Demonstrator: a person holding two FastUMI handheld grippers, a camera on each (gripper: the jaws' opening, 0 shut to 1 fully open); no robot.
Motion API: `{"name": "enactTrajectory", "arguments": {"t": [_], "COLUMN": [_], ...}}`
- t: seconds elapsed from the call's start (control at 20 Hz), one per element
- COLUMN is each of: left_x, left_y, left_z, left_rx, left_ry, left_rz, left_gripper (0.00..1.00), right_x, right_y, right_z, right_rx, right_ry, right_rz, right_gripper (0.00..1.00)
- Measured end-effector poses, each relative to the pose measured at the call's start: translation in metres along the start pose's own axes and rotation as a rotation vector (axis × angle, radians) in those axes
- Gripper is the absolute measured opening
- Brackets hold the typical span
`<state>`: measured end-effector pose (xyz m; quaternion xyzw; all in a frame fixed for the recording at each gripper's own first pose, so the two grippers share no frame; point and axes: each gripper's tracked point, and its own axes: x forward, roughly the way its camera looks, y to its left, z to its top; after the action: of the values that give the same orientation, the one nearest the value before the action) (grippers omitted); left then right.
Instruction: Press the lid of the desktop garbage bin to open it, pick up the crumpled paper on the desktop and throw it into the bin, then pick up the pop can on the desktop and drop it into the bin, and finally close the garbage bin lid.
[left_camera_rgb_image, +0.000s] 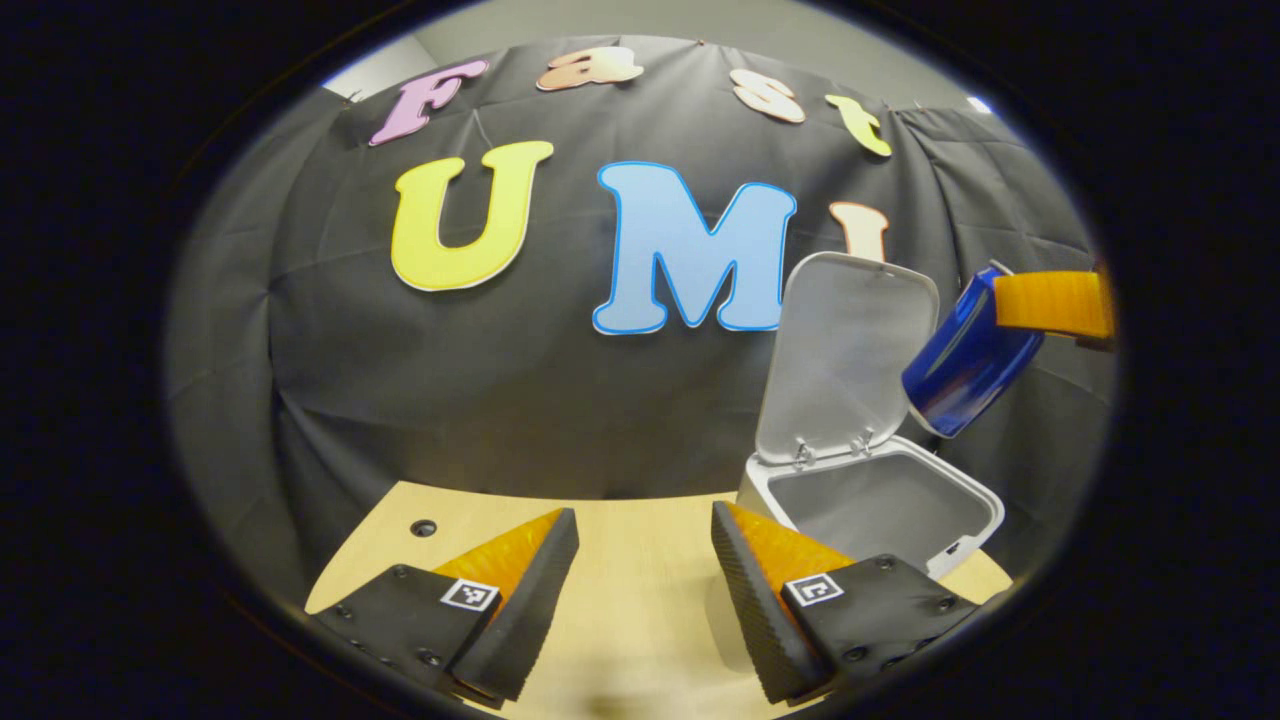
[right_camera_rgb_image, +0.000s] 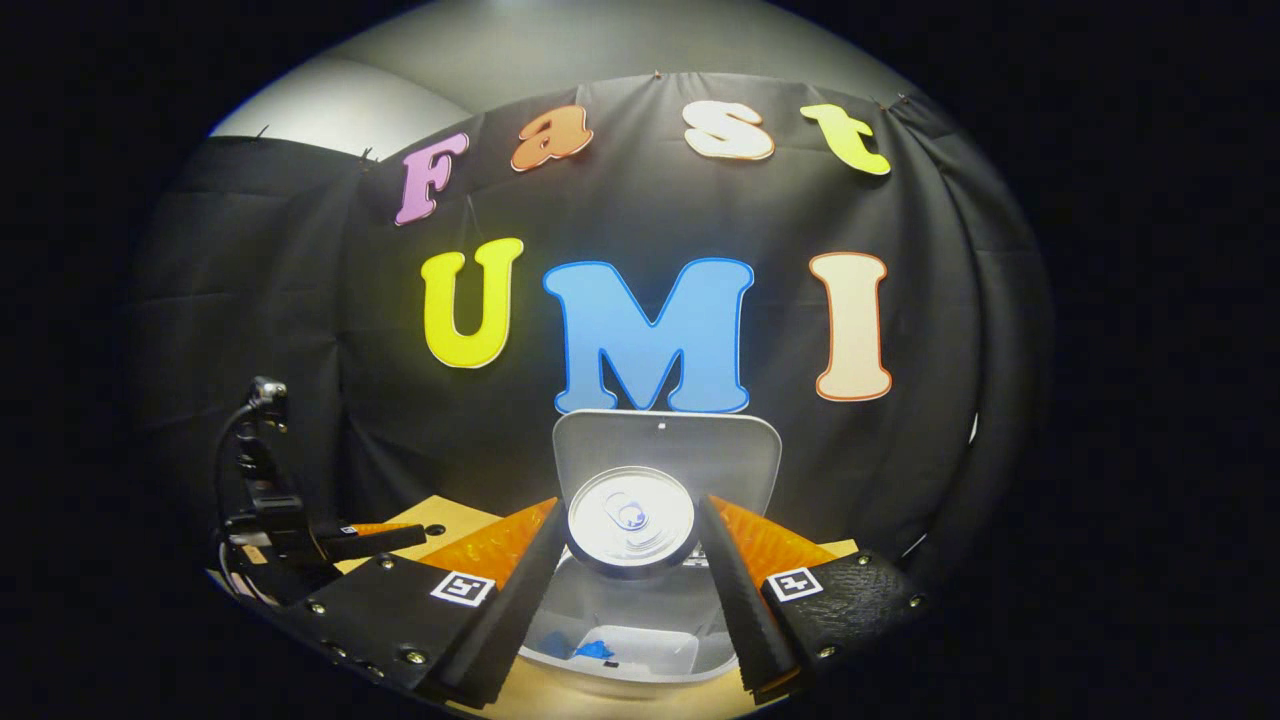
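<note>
No legible text, label or number appears on the pop can (left_camera_rgb_image: 965, 360) or the garbage bin (left_camera_rgb_image: 880, 505).

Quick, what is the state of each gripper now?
Left gripper: open, holding nothing.
Right gripper: shut on the pop can, above the open bin.
</note>
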<state>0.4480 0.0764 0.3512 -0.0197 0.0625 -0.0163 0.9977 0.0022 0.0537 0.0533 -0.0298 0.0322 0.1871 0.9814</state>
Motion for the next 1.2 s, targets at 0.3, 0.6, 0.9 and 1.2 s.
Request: {"name": "enactTrajectory", "arguments": {"t": [0.3, 0.6, 0.9, 1.2], "left_x": [-0.001, -0.004, -0.005, -0.008], "left_y": [-0.001, -0.001, -0.002, -0.002], "left_z": [-0.001, 0.0, -0.001, -0.003], "left_rx": [-0.001, -0.003, -0.007, -0.001], "left_ry": [0.003, -0.001, 0.0, 0.005], "left_rz": [-0.001, 0.0, 0.0, 0.0], "left_gripper": [0.9, 0.9, 0.9, 0.9], "right_x": [0.022, 0.03, 0.033, 0.033], "right_y": [-0.004, -0.018, -0.024, -0.02], "right_z": [-0.038, -0.095, -0.135, -0.167], "right_rx": [0.021, 0.071, 0.071, 0.066], "right_ry": [0.097, 0.266, 0.361, 0.433], "right_rz": [-0.03, -0.087, -0.113, -0.107], "right_gripper": [0.84, 0.84, 0.84, 0.85]}}
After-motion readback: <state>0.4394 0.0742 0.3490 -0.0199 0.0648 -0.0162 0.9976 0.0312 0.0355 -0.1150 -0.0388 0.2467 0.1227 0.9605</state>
